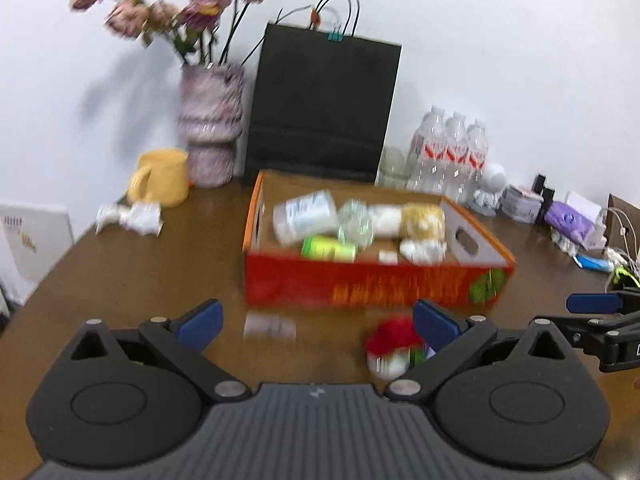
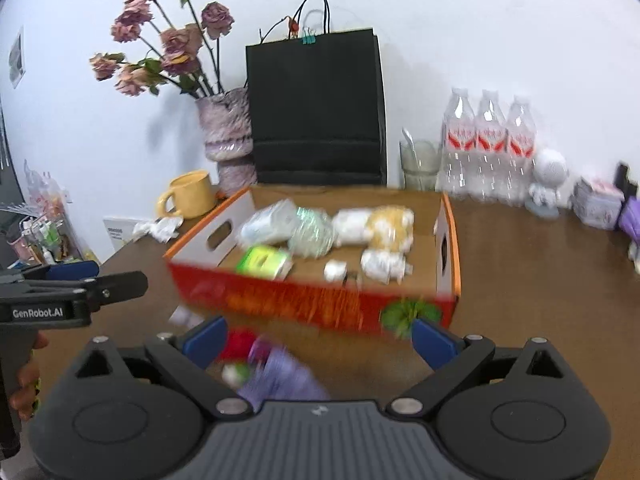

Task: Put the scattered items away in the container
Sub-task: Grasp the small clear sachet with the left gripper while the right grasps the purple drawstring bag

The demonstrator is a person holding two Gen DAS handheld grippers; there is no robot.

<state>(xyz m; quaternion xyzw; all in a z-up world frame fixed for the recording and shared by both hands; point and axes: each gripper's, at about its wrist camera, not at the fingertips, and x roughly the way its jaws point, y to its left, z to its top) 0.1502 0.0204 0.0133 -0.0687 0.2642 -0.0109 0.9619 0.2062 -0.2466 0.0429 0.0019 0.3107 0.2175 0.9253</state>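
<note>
Both claws are gaping wide, gripping nothing. The left claw (image 1: 318,322) is hovering just short of the red box (image 1: 372,284); a purple packet (image 2: 280,380) is lying between the right claw (image 2: 320,334) fingers, unpinched.

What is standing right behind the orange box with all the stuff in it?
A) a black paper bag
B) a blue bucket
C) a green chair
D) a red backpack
A: a tall black paper bag with thin handles stands upright against the wall directly behind the orange box.
</note>
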